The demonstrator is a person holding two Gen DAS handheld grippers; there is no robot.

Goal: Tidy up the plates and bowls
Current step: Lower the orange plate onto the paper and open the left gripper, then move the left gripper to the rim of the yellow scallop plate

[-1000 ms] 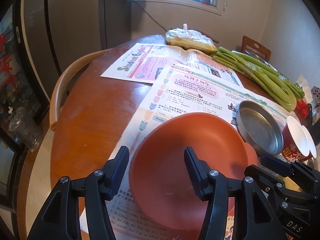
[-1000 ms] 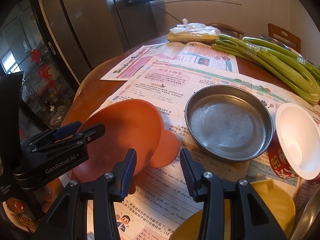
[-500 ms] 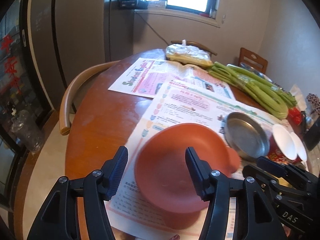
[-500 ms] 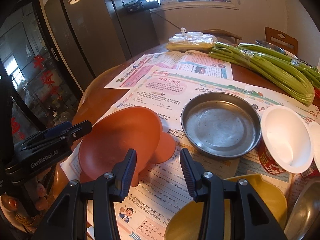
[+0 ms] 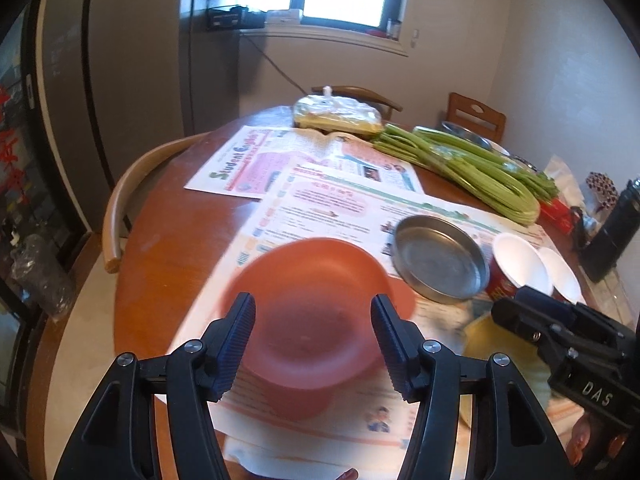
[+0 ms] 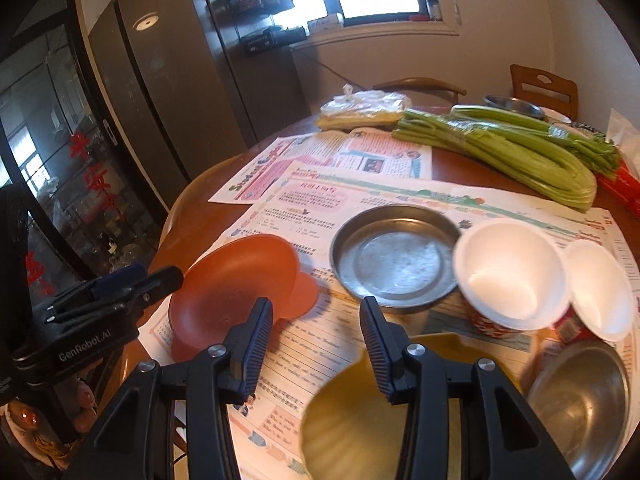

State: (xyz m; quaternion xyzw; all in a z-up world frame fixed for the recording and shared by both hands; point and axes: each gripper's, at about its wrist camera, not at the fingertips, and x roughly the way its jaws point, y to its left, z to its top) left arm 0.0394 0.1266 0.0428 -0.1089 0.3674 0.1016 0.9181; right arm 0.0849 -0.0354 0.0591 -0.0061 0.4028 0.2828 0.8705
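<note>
An orange bowl (image 5: 312, 312) (image 6: 236, 280) rests on the newspaper, tilted, with an orange ear sticking out on its right. My left gripper (image 5: 312, 300) (image 6: 168, 280) hovers above and behind it, open, its pads clear of the rim. My right gripper (image 6: 316, 302) (image 5: 516, 304) hangs over the paper with a narrower gap and nothing between its pads. A yellow bowl (image 6: 352, 420) (image 5: 492, 344) lies just under it. A round metal plate (image 6: 396, 264) (image 5: 440, 260) sits right of the orange bowl. Beside it stand two white bowls (image 6: 512, 272) (image 6: 600, 288).
A steel bowl (image 6: 580, 400) sits at the near right. Celery stalks (image 6: 500, 148) and a plastic bag (image 6: 360, 110) lie at the back of the round wooden table (image 5: 168, 248). A chair back (image 5: 120, 200) curves along the left edge. A black bottle (image 5: 612, 232) stands far right.
Both grippers have pulled back and up from the table, so everything looks smaller. The left fingers, which straddled the orange bowl's rim, now stand clear of it. The bowl stays on the newspaper.
</note>
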